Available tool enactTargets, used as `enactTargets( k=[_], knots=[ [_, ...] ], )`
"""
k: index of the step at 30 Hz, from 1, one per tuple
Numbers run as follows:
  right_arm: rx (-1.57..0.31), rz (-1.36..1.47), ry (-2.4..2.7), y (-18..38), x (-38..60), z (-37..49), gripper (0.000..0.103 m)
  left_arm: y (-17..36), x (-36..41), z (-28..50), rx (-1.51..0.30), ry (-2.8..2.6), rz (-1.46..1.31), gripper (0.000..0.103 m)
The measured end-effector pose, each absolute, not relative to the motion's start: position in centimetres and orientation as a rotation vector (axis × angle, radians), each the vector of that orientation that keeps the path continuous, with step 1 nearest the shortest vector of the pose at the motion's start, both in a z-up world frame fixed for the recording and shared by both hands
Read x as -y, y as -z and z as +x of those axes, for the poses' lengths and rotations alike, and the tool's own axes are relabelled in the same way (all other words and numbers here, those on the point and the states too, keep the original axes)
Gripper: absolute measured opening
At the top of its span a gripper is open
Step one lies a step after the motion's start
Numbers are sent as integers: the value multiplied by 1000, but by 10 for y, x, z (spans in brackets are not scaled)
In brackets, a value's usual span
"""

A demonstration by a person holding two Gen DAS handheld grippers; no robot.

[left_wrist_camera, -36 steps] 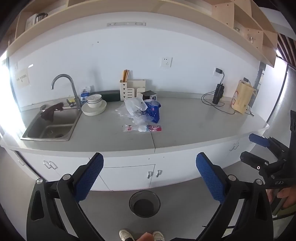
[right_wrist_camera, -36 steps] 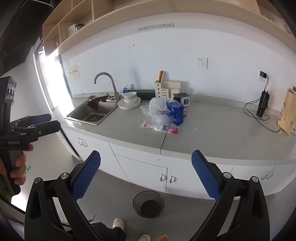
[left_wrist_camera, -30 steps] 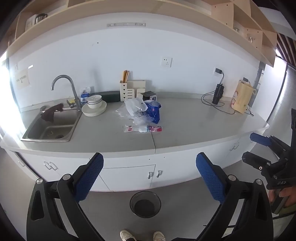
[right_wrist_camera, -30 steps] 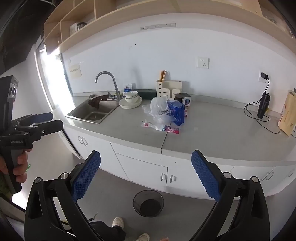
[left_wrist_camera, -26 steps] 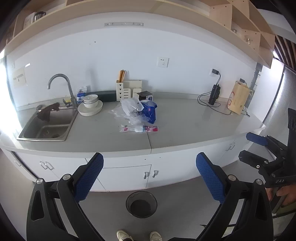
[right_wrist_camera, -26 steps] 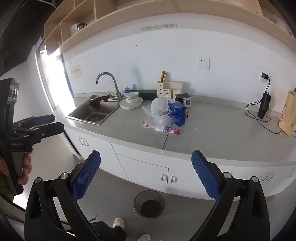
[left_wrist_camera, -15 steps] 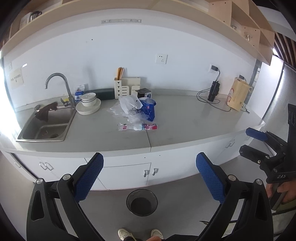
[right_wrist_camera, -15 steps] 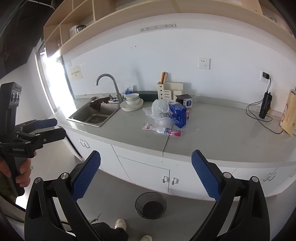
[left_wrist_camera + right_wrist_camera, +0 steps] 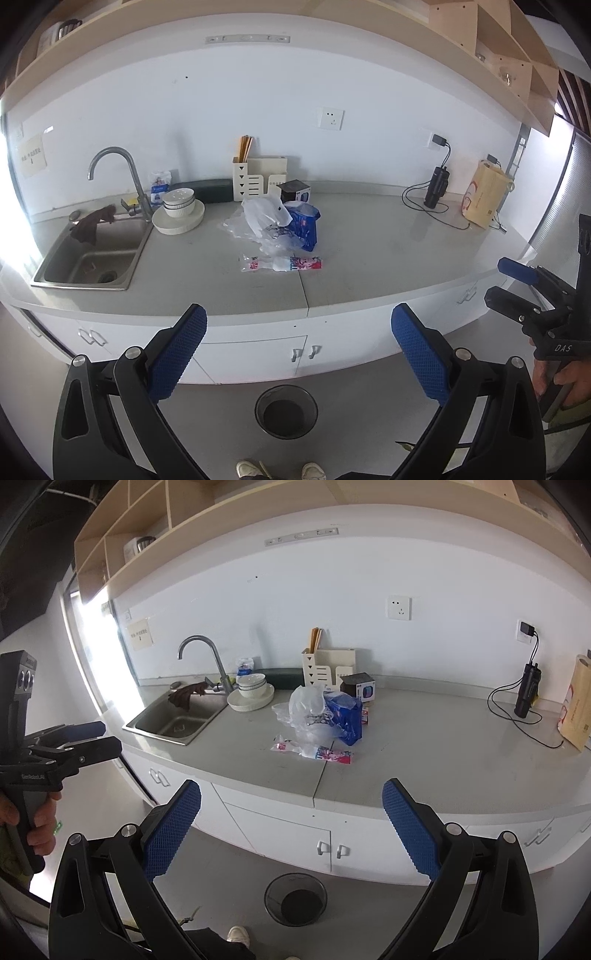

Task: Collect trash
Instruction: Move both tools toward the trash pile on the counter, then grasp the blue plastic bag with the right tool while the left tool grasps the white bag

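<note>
Grey countertop point(image 9: 369, 251) spans both views, with a steel sink point(image 9: 88, 258) at its left end. Near the middle lies the trash: a crumpled clear plastic bag point(image 9: 264, 221) touching a blue packet point(image 9: 306, 225), and just in front of them a flat pink-and-blue wrapper point(image 9: 282, 264). On the floor below stands a round mesh bin point(image 9: 286, 411). Both the left gripper point(image 9: 299, 350) and right gripper point(image 9: 291, 827) hang well short of the counter, fingers spread wide, holding nothing.

Grey counter point(image 9: 369, 254): sink point(image 9: 88, 258) at nine o'clock, wrapper point(image 9: 280, 263) centre, paper bag point(image 9: 484, 199) at three.
</note>
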State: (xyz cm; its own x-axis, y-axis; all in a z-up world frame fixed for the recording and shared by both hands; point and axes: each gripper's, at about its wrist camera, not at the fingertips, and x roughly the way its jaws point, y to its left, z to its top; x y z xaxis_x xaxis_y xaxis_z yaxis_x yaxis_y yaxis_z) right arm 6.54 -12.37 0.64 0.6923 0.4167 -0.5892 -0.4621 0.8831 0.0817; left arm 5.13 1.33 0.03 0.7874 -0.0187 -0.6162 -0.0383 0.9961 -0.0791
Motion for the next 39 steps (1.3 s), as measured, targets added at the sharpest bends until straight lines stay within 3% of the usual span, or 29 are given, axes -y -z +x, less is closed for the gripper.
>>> enactTargets(
  k=[10,23,39],
  knots=[
    [-672,-89,-437,0,105,140,100,-4,-47,130,-670,-15,-117,97],
    [-730,-98,-349,33,43,277,100,15,-121,299,-748,65,-136,97],
    [-841,-128,-292,92,-5,415,100,104,-160,465,-987,150,-214,97]
  ],
)
